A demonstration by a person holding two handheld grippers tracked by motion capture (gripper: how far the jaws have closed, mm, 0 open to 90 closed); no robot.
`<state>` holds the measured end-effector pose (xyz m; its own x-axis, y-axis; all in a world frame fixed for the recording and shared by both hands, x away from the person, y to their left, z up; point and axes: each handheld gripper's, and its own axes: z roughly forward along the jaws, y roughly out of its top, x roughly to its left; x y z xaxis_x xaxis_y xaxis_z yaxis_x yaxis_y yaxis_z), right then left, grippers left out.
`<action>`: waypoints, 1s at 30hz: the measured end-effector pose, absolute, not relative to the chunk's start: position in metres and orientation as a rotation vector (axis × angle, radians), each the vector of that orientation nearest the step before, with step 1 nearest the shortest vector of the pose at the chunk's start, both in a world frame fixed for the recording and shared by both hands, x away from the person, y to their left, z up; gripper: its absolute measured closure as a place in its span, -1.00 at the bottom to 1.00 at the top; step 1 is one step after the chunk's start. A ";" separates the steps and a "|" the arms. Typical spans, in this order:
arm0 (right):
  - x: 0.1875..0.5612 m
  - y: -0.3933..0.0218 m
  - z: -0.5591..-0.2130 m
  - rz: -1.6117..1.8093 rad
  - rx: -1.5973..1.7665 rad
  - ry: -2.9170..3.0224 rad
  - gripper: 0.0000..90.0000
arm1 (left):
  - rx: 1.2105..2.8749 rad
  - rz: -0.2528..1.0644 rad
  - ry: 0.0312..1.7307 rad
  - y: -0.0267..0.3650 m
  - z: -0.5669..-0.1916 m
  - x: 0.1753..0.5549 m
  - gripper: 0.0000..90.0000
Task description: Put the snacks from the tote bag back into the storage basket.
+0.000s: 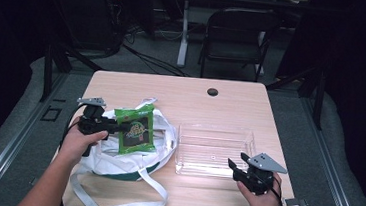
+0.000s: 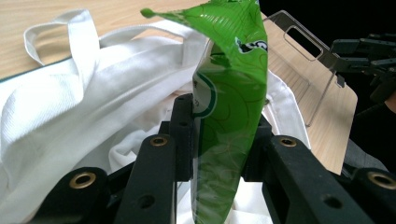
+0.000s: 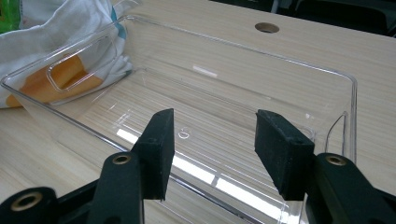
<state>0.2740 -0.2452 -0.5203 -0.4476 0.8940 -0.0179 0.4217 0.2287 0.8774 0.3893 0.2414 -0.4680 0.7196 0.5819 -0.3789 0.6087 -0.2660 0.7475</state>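
High view: green snack packet [image 1: 135, 130] lifted out of the white tote bag [image 1: 115, 165], clear plastic bin [image 1: 215, 151] waiting beside it.
Left hand-held gripper [image 1: 114, 125] is clamped on the packet's left edge, holding it above the bag on the surface [image 1: 231, 99]; right hand-held gripper [image 1: 234, 169] hangs with jaws apart and empty at the bin's near rim. The step looks like unpacking; next the packet likely needs carrying right and lowering into the bin. Its face is tilted toward the camera, long axis roughly upright.
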 end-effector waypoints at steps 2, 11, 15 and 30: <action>0.274 -0.245 -0.520 1.157 1.202 1.973 0.07 | 1.947 -0.030 0.912 0.241 -0.467 0.389 0.61; 0.274 -0.245 -0.521 1.150 1.192 1.976 0.06 | 1.941 -0.007 0.890 0.236 -0.460 0.390 0.61; 0.274 -0.245 -0.521 1.149 1.184 1.975 0.06 | 1.937 -0.002 0.882 0.234 -0.457 0.391 0.61; 0.274 -0.244 -0.521 1.154 1.178 1.972 0.06 | 1.943 -0.001 0.866 0.227 -0.452 0.392 0.61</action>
<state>0.2736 -0.2445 -0.5208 -0.4550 0.8898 -0.0355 0.4047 0.2422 0.8818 0.3924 0.2266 -0.4517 0.7465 0.5680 -0.3465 0.5690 -0.2751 0.7750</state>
